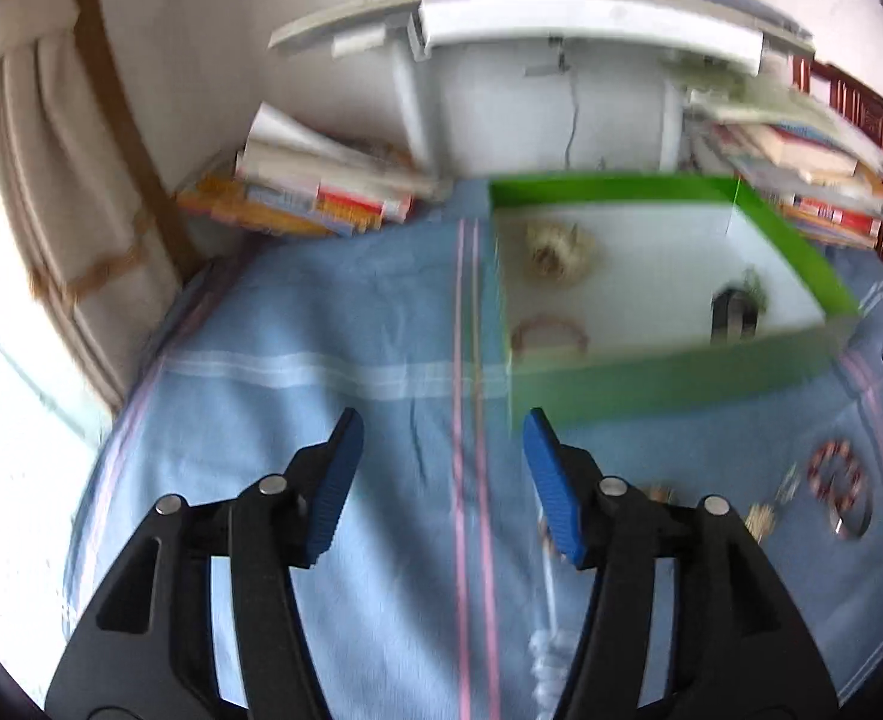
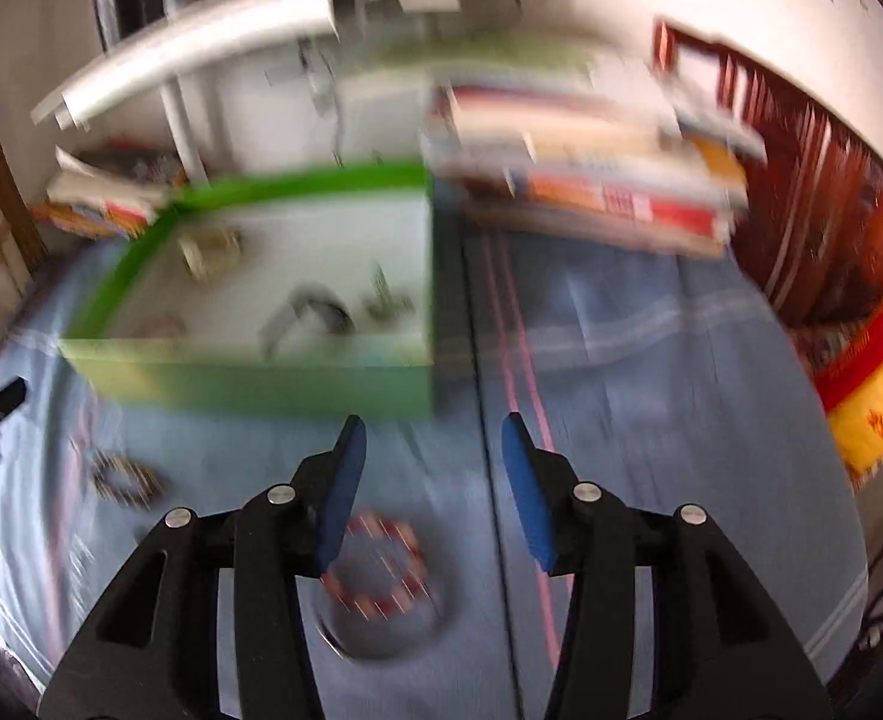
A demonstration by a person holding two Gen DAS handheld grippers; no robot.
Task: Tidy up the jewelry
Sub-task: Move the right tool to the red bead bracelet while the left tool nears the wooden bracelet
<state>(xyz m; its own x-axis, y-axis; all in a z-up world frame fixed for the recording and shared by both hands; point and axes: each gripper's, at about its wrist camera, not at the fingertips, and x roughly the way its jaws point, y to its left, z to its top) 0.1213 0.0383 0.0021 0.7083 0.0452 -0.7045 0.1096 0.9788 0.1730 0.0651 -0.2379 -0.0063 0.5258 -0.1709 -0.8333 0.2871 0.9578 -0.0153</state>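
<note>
Both grippers empty, jaws apart. Right gripper (image 2: 432, 495) hovers over red bead bracelet (image 2: 378, 564) at 6 o'clock; green box (image 2: 249, 384) at 11. Left gripper (image 1: 441, 489) idle. Tip: drop straight, pinch one bead side, avoid snagging cloth (image 2: 651, 420).

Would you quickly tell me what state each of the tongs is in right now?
Left tongs: open, holding nothing, above the blue cloth.
Right tongs: open, holding nothing, near the red beaded bracelet.
</note>
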